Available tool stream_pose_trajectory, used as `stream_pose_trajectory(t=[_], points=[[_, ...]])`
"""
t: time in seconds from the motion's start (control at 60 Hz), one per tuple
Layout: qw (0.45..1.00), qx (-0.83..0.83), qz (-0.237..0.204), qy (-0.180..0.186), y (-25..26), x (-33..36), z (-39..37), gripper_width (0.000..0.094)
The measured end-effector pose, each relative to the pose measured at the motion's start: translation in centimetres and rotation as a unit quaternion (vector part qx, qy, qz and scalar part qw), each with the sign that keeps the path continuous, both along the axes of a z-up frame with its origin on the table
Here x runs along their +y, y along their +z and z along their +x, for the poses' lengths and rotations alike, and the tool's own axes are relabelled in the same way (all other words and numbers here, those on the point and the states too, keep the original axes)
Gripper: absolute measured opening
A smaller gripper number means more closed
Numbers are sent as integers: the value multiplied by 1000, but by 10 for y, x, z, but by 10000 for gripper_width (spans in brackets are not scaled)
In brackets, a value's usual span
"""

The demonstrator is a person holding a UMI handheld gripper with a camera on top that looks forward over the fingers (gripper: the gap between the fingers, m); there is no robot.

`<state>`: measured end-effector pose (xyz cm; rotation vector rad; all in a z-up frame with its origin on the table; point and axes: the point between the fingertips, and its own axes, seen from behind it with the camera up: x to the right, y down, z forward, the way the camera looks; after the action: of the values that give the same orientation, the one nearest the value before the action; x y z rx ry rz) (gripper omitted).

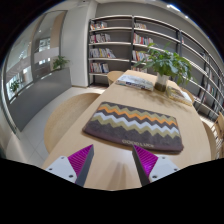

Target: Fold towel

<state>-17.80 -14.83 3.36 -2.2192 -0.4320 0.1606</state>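
The thick woven towel with zigzag bands of grey, orange, cream and brown (134,126) lies spread flat on the pale wooden surface (75,115), just ahead of the gripper (112,163) and a little toward the surface's right edge. Its near hem runs roughly parallel to the surface's near edge, and no fold shows in it yet, so the folding looks still to begin.

The jaws are released: the two fingers with their magenta pads (81,158) stand well apart, nothing between them, hovering above the bare wood short of the towel's near hem.

The step in hand seems to be the approach for the first grasp. To do it well, the gripper should come down low at one near corner of the towel, or at the middle of the near hem, with one finger sliding under the fabric and the other above it, so that the full thickness is pinched rather than only the top pile. The cloth looks heavy and somewhat stiff, so a shallow bite may slip; a deeper bite is safer. Once held, the hem should be lifted only enough to clear itself and carried straight toward the far hem, keeping the edges aligned.

Beyond the towel, toward the surface's far end, stand a leafy green potted plant (166,66) and an open book (136,82); bookshelves (112,45) line the wall behind.
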Motion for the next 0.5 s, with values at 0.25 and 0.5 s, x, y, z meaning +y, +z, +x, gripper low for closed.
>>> stream_pose_trajectory(t=[0.25, 0.5], points=[[999, 2, -5, -45, -9, 97, -95, 733], [994, -33, -35, -102, -36, 139, -94, 388]])
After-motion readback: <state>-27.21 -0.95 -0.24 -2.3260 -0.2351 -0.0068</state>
